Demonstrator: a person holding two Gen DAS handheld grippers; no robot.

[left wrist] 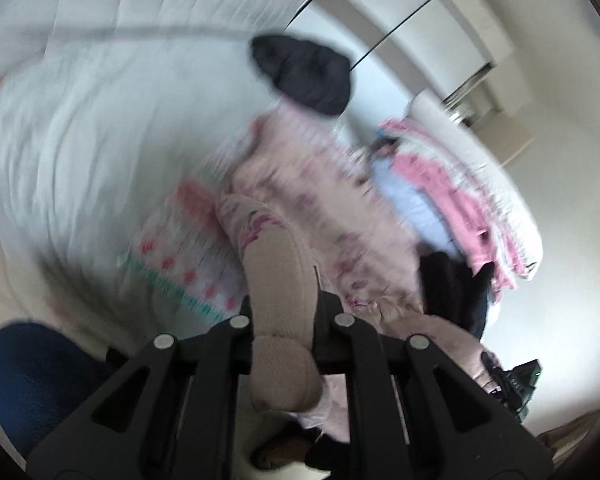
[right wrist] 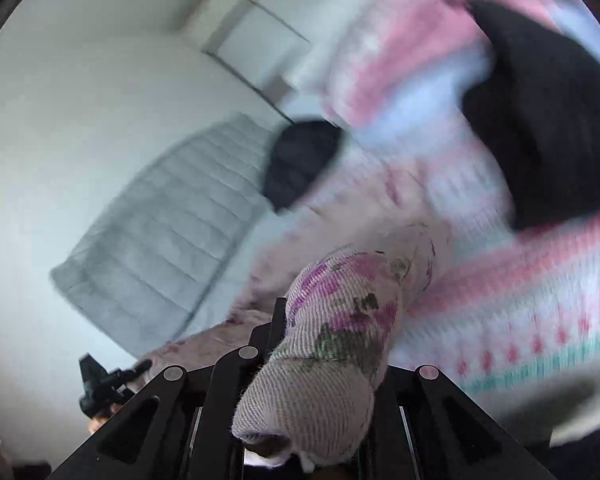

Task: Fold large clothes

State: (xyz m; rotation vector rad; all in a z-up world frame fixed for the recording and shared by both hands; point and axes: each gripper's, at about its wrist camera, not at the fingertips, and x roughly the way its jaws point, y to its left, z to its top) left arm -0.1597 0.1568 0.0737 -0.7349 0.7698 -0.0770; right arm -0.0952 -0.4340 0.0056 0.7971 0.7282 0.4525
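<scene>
the white quilted bed (left wrist: 100, 128) is seen spread wide in the left wrist view, and it serves as the surface on which the fold is to be laid. on it, beside the garment in hand, a pink-and-teal patterned knit (left wrist: 180, 256) is lying, with a dark garment (left wrist: 304, 72) farther off; these are best kept clear of the fold.

the pale pink floral garment (left wrist: 312, 208) is held off the bed, stretched from one gripper to the other. the left gripper (left wrist: 285, 332) is clamped on a bunched edge of it, and the right gripper (right wrist: 332, 344) is closed likewise on a rolled edge of the same cloth (right wrist: 340, 312).

the step is judged to be the lift and spread before a fold. it is done well if both held corners are kept level and the cloth is drawn taut between them, so that no slack sags. both views are blurred, so the exact corners gripped cannot be told.
</scene>
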